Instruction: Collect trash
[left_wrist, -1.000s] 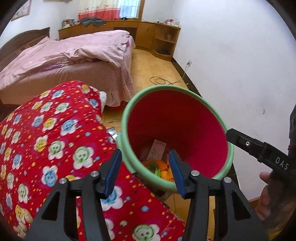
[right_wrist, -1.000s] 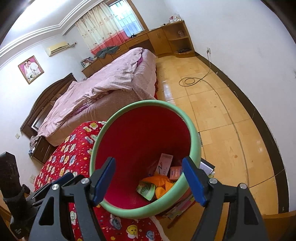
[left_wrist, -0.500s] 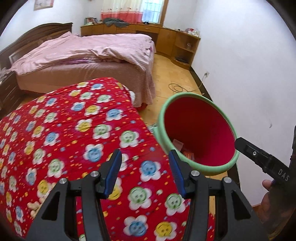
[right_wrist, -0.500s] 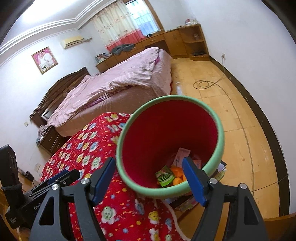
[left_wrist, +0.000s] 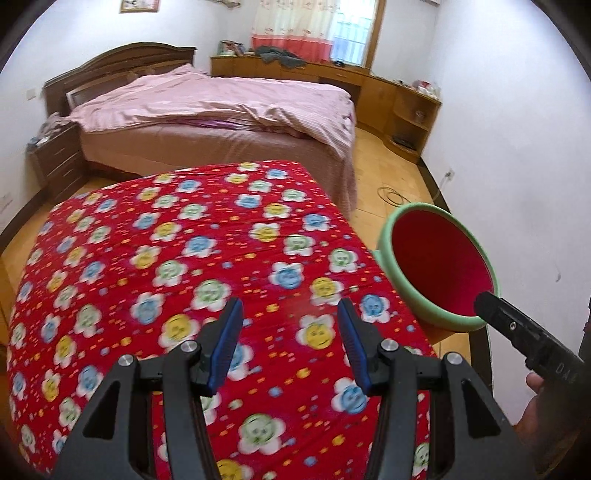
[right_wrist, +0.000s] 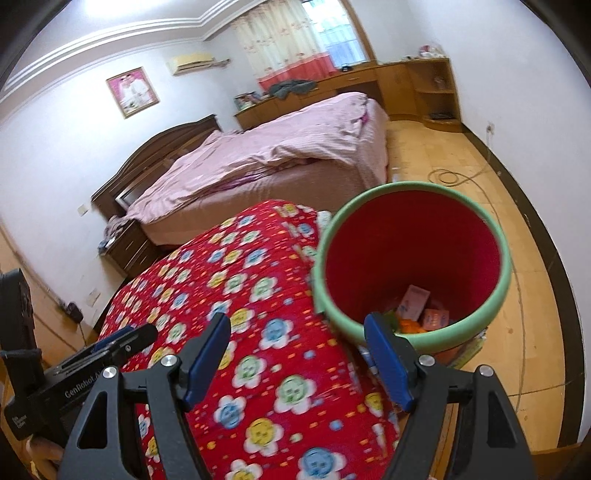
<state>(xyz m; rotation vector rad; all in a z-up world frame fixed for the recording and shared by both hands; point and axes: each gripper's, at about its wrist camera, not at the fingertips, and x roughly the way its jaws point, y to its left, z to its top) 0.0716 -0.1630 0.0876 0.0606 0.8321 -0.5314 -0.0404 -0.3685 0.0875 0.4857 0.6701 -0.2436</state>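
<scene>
A bin with a green rim (right_wrist: 506, 277) and red inside stands on the floor beside a red flowered quilt (right_wrist: 236, 302). Orange scraps and small pink packets (right_wrist: 415, 302) lie at its bottom. In the left wrist view the same bin (left_wrist: 439, 269) is at the right, past the quilt (left_wrist: 166, 266). My left gripper (left_wrist: 290, 345) hangs over the quilt, open, with nothing between its blue pads. My right gripper (right_wrist: 301, 363) is open and empty too, over the quilt's edge just short of the bin's near rim. No loose trash shows on the quilt.
A bed with a pink cover (left_wrist: 221, 107) stands behind the quilt, with a nightstand (left_wrist: 55, 158) at its left. Wooden cabinets (left_wrist: 402, 103) line the far wall. A cable (right_wrist: 454, 177) coils on the wooden floor near the white wall at the right.
Both grippers have pulled back and left from over the bin. It has shifted right and shrunk in both views, and the quilt now fills the foreground. Neither jaw opening has changed.
</scene>
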